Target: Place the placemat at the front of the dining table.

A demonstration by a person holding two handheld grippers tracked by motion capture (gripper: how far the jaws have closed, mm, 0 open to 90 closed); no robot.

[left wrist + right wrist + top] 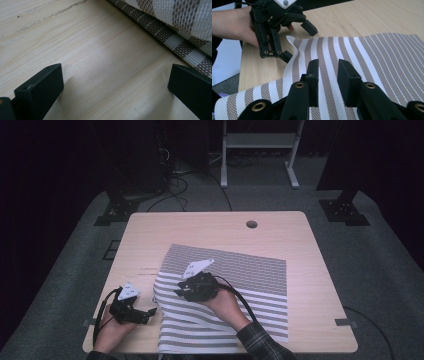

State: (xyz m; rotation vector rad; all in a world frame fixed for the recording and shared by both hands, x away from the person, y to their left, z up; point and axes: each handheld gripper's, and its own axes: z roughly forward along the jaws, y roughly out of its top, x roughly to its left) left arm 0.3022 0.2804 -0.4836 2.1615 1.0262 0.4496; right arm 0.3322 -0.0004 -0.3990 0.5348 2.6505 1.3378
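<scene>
A woven striped cloth (250,270) lies on the wooden table (210,227), its near part folded over to show broad white and brown stripes (200,325). My right gripper (179,292) hovers over the fold. In the right gripper view its jaws (328,67) stand a little apart above the cloth (374,57) with nothing between them. My left gripper (150,311) rests at the cloth's left edge, open wide. Bare wood lies between its jaws (115,85), and the cloth's edge (180,25) runs just beyond its right jaw. The cloth's corner (292,41) curls up beside the left gripper (299,41).
A round cable hole (251,224) sits near the table's far edge. The table's front edge runs close under both forearms. Bare wood lies left of and behind the cloth. A white frame (260,150) and dark stands rise on the carpet behind.
</scene>
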